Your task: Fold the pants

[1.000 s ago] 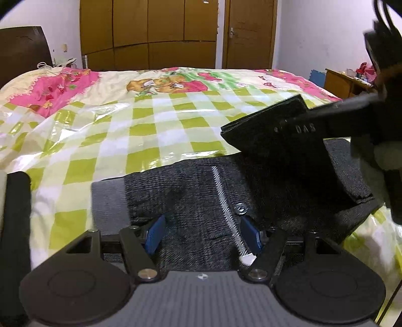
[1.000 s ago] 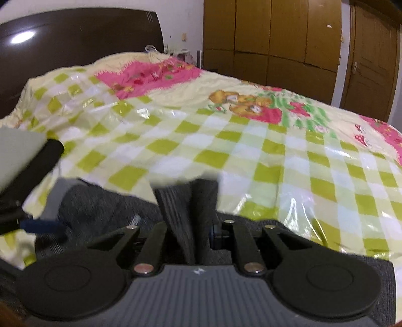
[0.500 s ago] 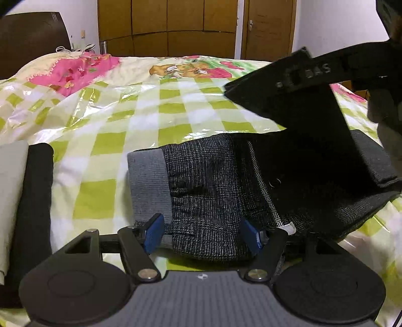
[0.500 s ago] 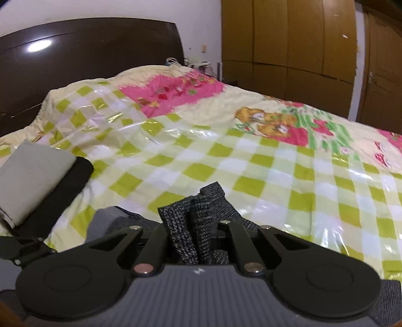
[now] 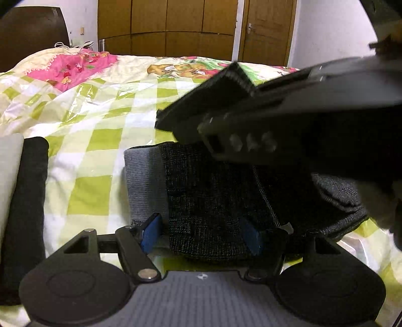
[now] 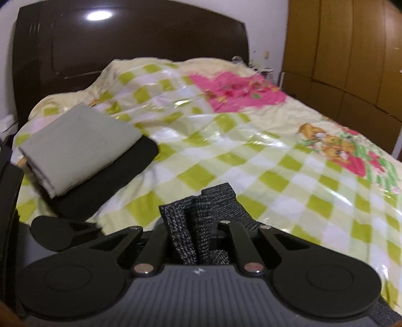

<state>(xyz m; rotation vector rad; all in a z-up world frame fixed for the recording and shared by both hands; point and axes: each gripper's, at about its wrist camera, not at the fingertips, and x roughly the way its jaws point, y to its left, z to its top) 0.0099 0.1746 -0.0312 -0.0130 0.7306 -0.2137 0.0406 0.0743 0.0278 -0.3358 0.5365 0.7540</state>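
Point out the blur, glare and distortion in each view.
Left wrist view: the black right gripper is motion-smeared, and wardrobe edges bow from the fisheye. Right wrist view: lamp glare on the dark glossy headboard, sheen on the checked plastic bed cover.

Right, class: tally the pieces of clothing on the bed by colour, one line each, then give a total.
Dark grey woven pants (held by the right gripper): 1
Pale green-grey folded garment: 1
Black folded garment (under the pale one): 1
Total: 3
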